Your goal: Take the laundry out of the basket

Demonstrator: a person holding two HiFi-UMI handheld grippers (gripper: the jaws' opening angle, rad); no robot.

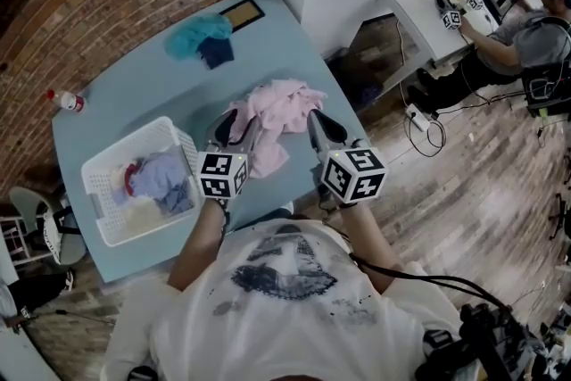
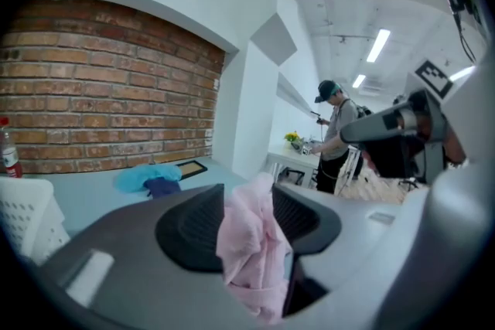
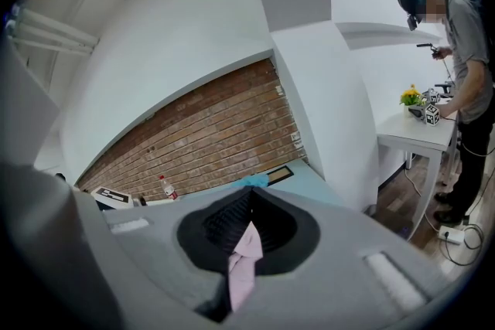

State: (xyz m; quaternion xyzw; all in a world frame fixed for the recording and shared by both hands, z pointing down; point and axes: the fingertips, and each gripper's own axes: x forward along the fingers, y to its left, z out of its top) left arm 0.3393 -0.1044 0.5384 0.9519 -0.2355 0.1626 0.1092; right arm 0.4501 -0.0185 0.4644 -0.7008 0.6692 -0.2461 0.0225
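Note:
A pink garment [image 1: 284, 116] hangs stretched between my two grippers above the pale blue table [image 1: 134, 94]. My left gripper [image 1: 230, 122] is shut on a thick bunch of it, and that pink cloth [image 2: 251, 251] fills the gap between the jaws of the left gripper [image 2: 247, 201]. My right gripper [image 1: 318, 122] is shut on another edge; a thin pink strip [image 3: 244, 263] sticks out of the closed right gripper [image 3: 249, 205]. The white laundry basket [image 1: 94, 192] stands at the left and holds blue, red and pale clothes [image 1: 161, 178].
A teal cloth [image 1: 198, 33] and a dark blue one [image 1: 217, 53] lie at the table's far side beside a flat dark frame [image 1: 242, 13]. A red-capped bottle [image 1: 67, 101] stands at the left edge. Brick wall behind; a person [image 1: 526, 22] works at a white desk on the right.

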